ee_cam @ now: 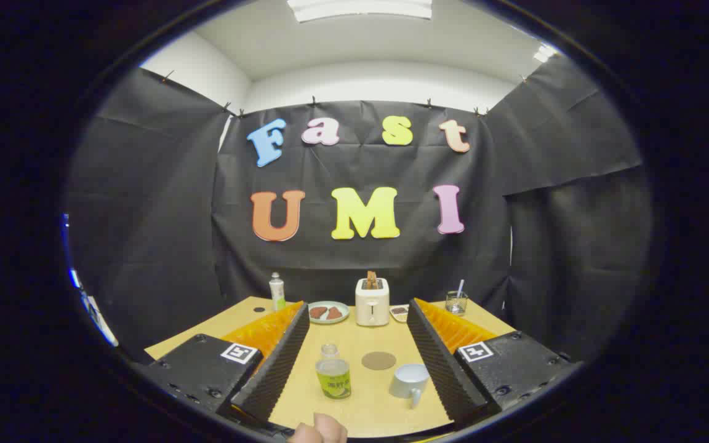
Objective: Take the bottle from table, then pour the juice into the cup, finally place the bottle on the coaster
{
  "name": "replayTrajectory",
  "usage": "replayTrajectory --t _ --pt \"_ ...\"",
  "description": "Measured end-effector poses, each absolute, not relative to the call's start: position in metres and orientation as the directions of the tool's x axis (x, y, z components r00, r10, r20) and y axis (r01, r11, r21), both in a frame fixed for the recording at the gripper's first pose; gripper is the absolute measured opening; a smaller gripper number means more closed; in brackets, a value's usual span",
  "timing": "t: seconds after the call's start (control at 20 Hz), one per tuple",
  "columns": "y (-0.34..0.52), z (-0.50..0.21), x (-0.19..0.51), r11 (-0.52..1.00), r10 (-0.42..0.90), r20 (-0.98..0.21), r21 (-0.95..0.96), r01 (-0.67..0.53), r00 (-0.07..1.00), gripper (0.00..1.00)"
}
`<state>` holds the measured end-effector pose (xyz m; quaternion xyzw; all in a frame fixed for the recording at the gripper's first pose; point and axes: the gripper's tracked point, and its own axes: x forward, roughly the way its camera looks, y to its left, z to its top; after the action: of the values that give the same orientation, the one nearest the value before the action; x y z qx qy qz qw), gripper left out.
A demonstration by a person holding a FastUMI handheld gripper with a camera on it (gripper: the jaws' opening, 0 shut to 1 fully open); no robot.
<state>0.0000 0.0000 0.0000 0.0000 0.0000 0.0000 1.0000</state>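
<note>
So we've got our fingers (357, 363) spread wide, bottle (333, 373) standing between them on the desk (367, 403); its green label's too blurry to read.

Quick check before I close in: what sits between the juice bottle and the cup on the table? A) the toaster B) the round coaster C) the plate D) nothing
B: the flat round coaster lies between the bottle and the cup, slightly beyond them, ahead of the open gripper.
</note>
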Motion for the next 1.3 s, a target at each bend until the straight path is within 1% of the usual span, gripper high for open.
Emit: replayTrajectory --t 0.35,0.8,1.3 --pt "0.003 0.006 -0.009 1.000 -0.005 -0.027 -0.026 0.004 1.000 1.00" --pt "0.010 0.006 -0.003 0.999 -0.005 0.004 -0.032 0.005 1.000 1.00" --pt "0.035 -0.006 0.007 0.997 0.004 -0.008 -0.077 -0.005 1.000 1.00"
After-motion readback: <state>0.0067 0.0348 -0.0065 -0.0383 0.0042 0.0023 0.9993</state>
